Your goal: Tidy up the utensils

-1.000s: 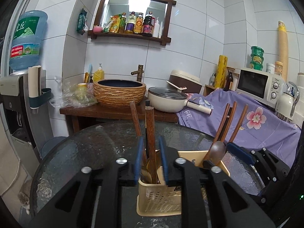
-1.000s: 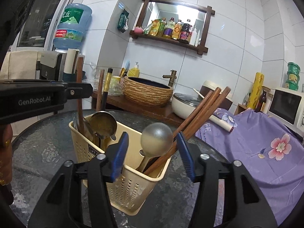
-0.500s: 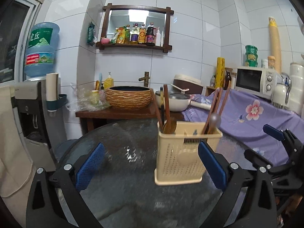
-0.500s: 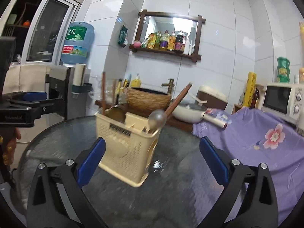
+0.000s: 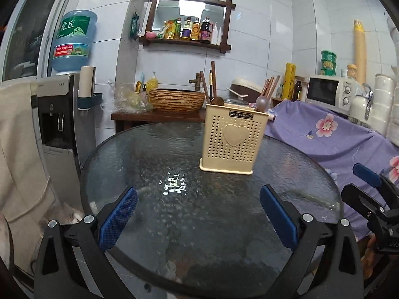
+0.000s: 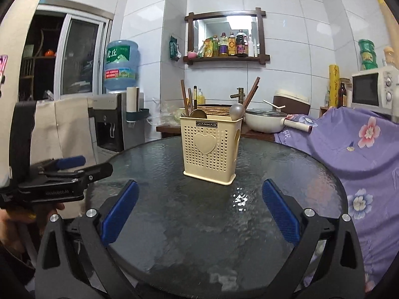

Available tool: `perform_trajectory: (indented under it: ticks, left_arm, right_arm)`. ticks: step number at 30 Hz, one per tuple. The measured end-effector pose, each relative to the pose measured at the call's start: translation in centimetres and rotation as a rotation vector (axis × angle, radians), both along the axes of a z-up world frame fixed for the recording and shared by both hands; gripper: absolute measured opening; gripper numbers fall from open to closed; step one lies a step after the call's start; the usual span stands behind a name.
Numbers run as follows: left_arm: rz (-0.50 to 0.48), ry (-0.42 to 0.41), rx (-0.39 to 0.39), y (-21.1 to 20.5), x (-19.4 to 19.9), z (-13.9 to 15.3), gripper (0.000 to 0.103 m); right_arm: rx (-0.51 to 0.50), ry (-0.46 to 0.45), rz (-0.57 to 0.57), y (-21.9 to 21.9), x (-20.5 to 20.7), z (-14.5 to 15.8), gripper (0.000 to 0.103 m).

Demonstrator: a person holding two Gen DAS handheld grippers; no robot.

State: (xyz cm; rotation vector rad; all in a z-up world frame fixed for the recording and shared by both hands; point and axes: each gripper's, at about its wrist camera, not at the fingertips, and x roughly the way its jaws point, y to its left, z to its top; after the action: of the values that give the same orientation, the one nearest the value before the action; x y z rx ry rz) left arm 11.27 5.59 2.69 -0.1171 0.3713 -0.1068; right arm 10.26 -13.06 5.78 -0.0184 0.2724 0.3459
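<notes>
Caddy [image 5: 230, 140] stands upright mid-surface [image 5: 174, 199], ahead of both hand-held grippers, left [image 5: 198, 218] and right [image 6: 199, 214] (jaws wide, empty); utensils [image 6: 189, 99] point up, neither hand clearly nearer.

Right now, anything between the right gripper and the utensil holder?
Nothing. In the right wrist view only bare glass table, with a glare spot, lies between the open right gripper and the cream utensil holder.

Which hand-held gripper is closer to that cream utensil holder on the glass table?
Hard to call; about equal. The left hand-held gripper sits back near the table's edge, holder ahead and slightly right. The right hand-held gripper sits similarly back, holder straight ahead. Both are open, touching nothing.
</notes>
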Motion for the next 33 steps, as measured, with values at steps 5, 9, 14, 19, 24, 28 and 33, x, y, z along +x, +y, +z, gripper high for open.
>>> perform_trajectory:
  ticks: [5,9,14,19,24,28,33]
  left_arm:
    - [0.003,-0.027,-0.04,0.3,-3.0,0.1,0.097]
    - [-0.011,-0.044,-0.024,-0.3,-4.6,0.7,0.097]
    - [-0.021,-0.053,-0.002,-1.2,-5.9,1.1,0.097]
    - [-0.037,-0.042,-0.027,-1.1,-5.9,1.1,0.097]
    - [-0.023,-0.041,-0.026,-0.9,-6.2,1.0,0.097]
    - [-0.021,-0.035,-0.017,-1.0,-6.1,0.9,0.097]
    - [-0.028,-0.032,-0.01,-1.3,-6.1,0.9,0.097]
  right_arm:
    - [0.058,-0.011,-0.012,-1.5,-3.5,0.2,0.097]
    - [0.063,-0.029,-0.009,-1.8,-5.4,0.7,0.097]
    - [0.052,-0.048,-0.001,-1.6,-6.4,1.2,0.097]
    - [0.05,-0.051,-0.002,-1.6,-6.3,1.3,0.097]
    - [0.065,-0.039,0.001,-1.7,-6.0,1.3,0.097]
    - [0.064,-0.034,-0.002,-1.7,-5.9,1.2,0.097]
    - [0.064,-0.032,-0.004,-1.6,-5.8,1.0,0.097]
